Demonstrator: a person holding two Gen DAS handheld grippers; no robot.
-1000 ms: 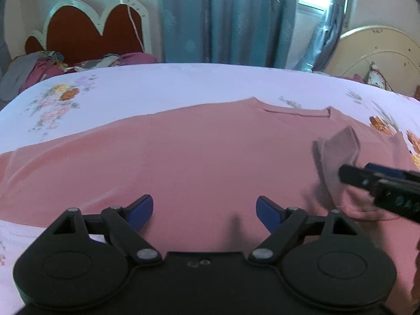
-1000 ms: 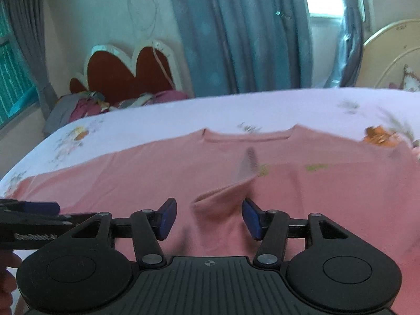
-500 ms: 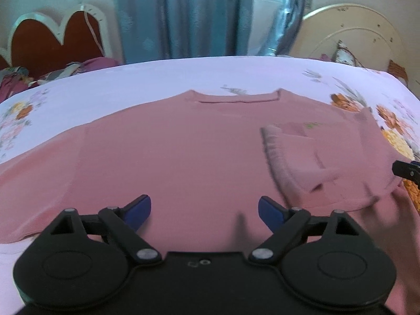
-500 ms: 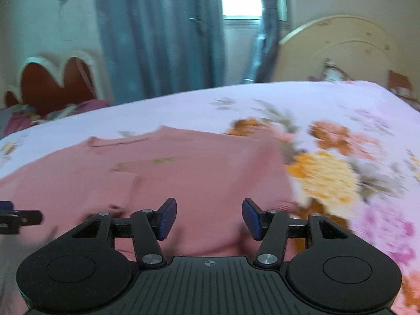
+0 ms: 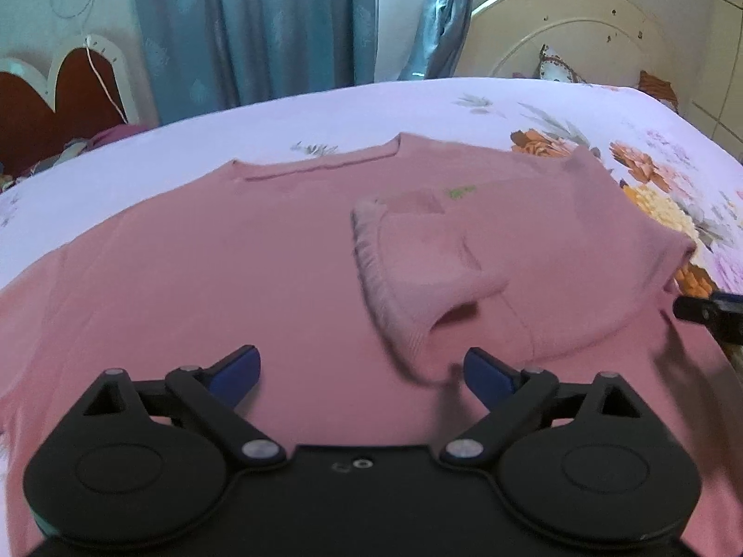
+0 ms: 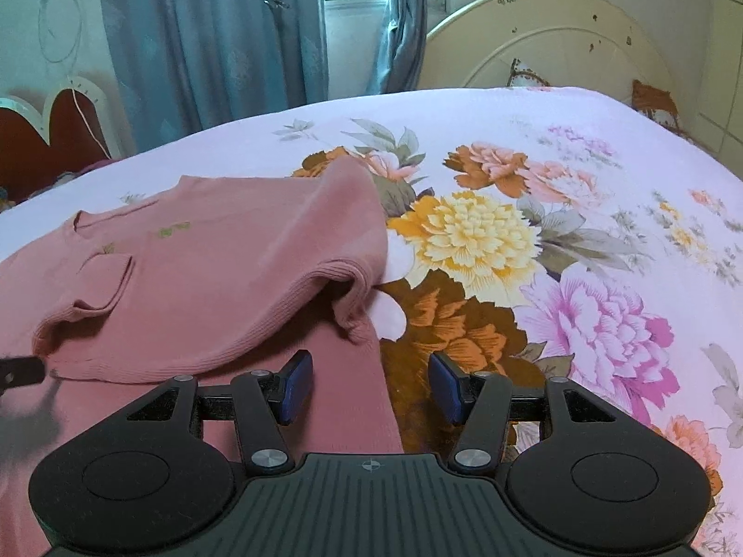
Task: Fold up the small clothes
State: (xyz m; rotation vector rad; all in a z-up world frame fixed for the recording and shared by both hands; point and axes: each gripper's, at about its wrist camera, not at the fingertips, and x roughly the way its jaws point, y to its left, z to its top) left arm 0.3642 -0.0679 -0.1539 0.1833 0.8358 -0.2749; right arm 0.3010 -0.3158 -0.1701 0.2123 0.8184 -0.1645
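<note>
Since a second ago the right sleeve [image 5: 418, 274] has dropped folded across the pink sweater [image 5: 232, 269] mid-bed. Left gripper [image 5: 362, 369] gapes wide, right gripper [image 6: 369, 385] half-open, both empty. Left sleeve and body folds remain.

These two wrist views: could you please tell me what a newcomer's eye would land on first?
First the pink sweater, spread flat across the flowered bedsheet, with one sleeve already folded in over its body. Next, in the right wrist view, the big yellow and magenta flowers printed beside its folded edge. Both the left gripper and the right gripper hover open, holding nothing.
</note>
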